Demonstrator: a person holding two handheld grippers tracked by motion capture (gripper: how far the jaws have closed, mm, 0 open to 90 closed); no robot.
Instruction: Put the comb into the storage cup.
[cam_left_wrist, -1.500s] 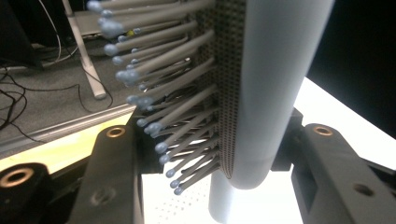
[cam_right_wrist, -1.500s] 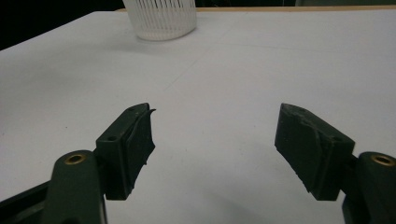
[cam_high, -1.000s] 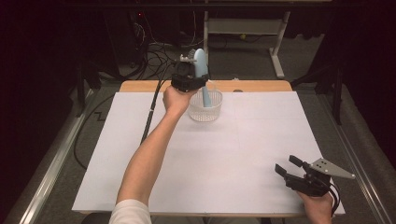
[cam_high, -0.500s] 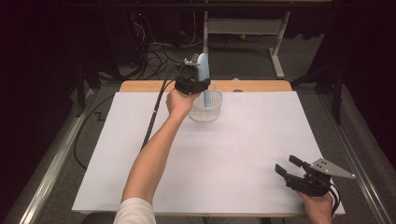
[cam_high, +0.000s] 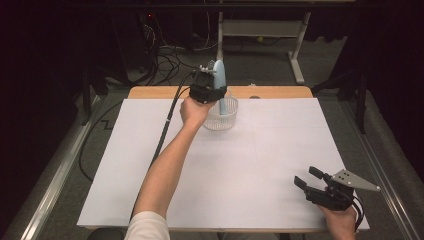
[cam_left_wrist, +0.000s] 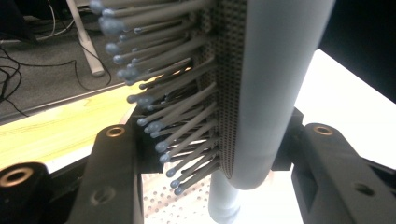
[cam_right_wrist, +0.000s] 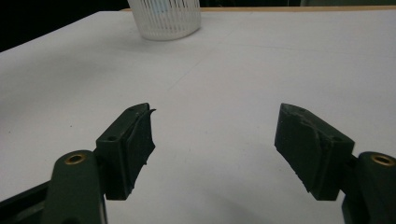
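On the white table, unlabelled hairbrush stands in basket.

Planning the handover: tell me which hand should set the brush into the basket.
Left. Its tongs are already shut on the brush, with the handle hanging into the white basket. The right tongs are open and holding nothing, at the table's near right corner, far from the basket.

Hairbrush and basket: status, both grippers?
Left gripper shut on hairbrush, handle down in the white basket. Right gripper open, idle, low over the table. Nothing in the way.
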